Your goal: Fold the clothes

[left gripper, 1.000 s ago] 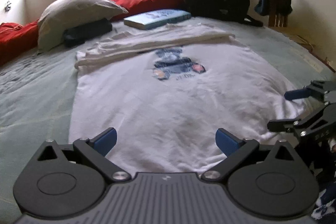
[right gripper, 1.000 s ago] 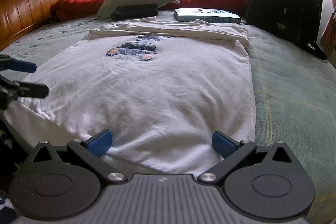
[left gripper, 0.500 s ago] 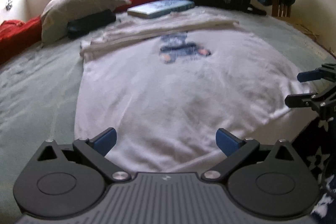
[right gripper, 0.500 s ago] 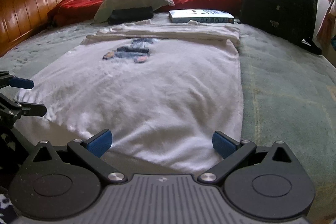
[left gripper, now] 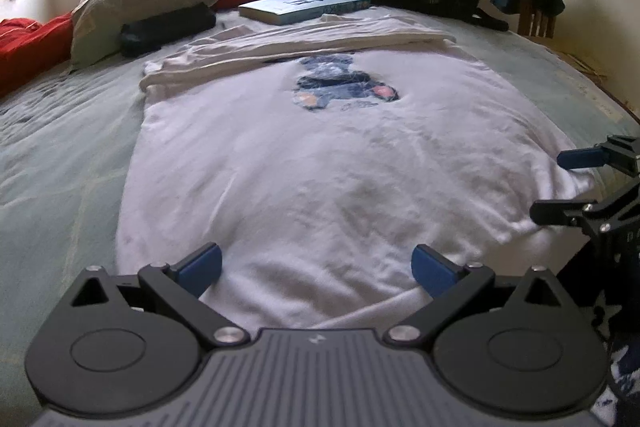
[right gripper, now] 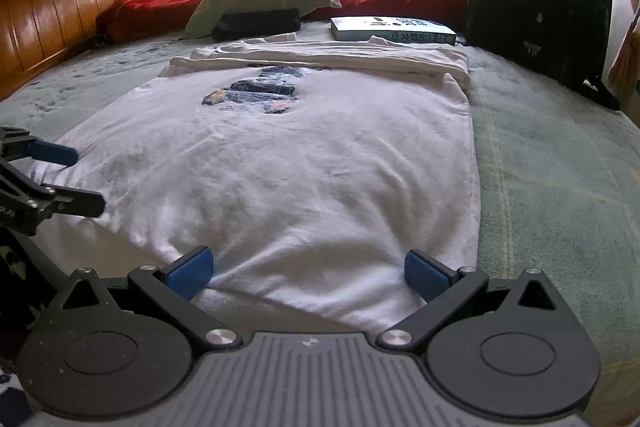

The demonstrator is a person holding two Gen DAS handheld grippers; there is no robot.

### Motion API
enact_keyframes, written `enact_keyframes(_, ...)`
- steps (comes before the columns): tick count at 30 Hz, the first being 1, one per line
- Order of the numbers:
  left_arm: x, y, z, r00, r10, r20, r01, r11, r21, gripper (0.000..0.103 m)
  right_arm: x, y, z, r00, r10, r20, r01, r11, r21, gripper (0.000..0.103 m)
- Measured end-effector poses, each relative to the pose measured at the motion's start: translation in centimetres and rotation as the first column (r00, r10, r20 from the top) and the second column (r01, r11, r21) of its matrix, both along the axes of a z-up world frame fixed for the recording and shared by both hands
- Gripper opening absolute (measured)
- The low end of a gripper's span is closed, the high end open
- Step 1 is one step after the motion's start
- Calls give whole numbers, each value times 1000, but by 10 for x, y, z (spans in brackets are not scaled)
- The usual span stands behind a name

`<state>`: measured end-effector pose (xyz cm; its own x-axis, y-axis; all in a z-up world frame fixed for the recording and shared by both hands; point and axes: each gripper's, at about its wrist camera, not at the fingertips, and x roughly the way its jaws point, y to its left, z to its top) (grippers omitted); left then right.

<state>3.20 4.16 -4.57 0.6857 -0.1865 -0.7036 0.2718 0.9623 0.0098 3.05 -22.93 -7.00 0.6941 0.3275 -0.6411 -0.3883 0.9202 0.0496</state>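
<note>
The left gripper (left gripper: 316, 269) is hovering with its jaws spread wide over the near hem of the white T-shirt (left gripper: 320, 163), its blue pads (left gripper: 200, 265) lying at the cloth's edge and pinching nothing. The right gripper (right gripper: 306, 267) is doing the same at the hem beside it, jaws wide apart. The T-shirt is lying flat on the green bedspread (right gripper: 560, 179), its far end folded over near the dark print (right gripper: 256, 91). Beyond the T-shirt, a book (right gripper: 392, 29) is showing spine lettering too small to read.
</note>
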Motion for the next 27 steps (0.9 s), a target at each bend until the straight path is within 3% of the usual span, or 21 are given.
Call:
enact_keyframes(6, -9, 6, 5, 1000, 11, -3, -11, 1000, 15, 101, -2, 0, 2, 1000, -9, -3, 9, 1000, -3, 103)
enact_keyframes(15, 1, -14, 21, 997, -46, 55, 44, 998, 33, 101, -2, -1, 11, 1000, -13, 2, 13, 1000, 23, 103)
enact_keyframes(22, 2, -16, 2, 1000, -19, -24, 19, 1000, 22, 101, -1, -3, 5, 1000, -14, -20, 14, 1000, 14, 103)
enact_keyframes(27, -7, -7, 12, 1000, 21, -6, -21, 1000, 11, 101, -3, -12, 16, 1000, -18, -8, 19, 999, 51, 103)
